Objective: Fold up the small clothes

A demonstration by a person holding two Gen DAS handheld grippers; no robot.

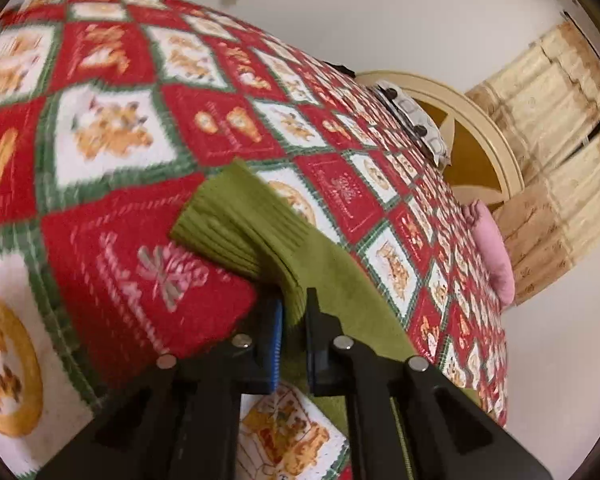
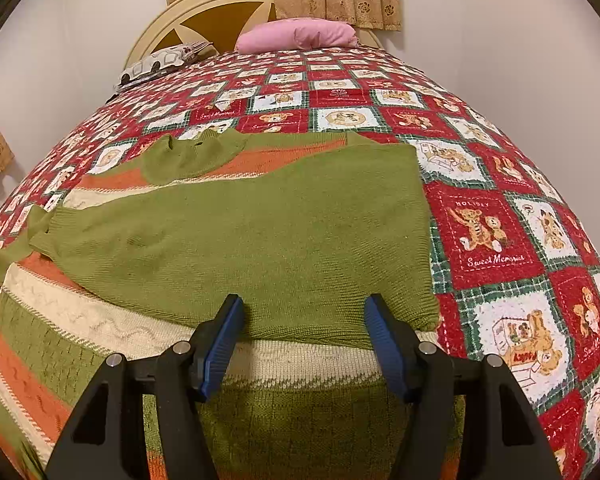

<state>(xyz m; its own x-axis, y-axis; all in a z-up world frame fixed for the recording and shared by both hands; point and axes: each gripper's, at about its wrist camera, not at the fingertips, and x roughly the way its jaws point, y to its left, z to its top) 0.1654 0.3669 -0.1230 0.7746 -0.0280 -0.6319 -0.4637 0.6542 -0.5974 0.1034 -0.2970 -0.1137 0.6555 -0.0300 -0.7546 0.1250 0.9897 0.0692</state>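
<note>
We see the green sweater (image 2: 260, 232) spread on the red patchwork blanket (image 2: 496, 232), well short of the pink pillow (image 2: 300, 36). Our left gripper (image 1: 294, 316) pinches the ribbed cuff (image 1: 236, 224) of its sleeve, jaws nearly together. Our right gripper (image 2: 304, 340) hovers at the sweater's near edge, jaws half open and holding nothing.

One sweater, two pillows, two grippers.
On one bed under a red, white and green teddy-bear quilt (image 2: 476, 232) lay one green knitted sweater with orange and cream stripes (image 2: 260, 232), one pink pillow (image 2: 296, 36), one white patterned pillow (image 2: 160, 62); two black blue-padded hand-held grippers (image 1: 294, 320) (image 2: 304, 340).
</note>
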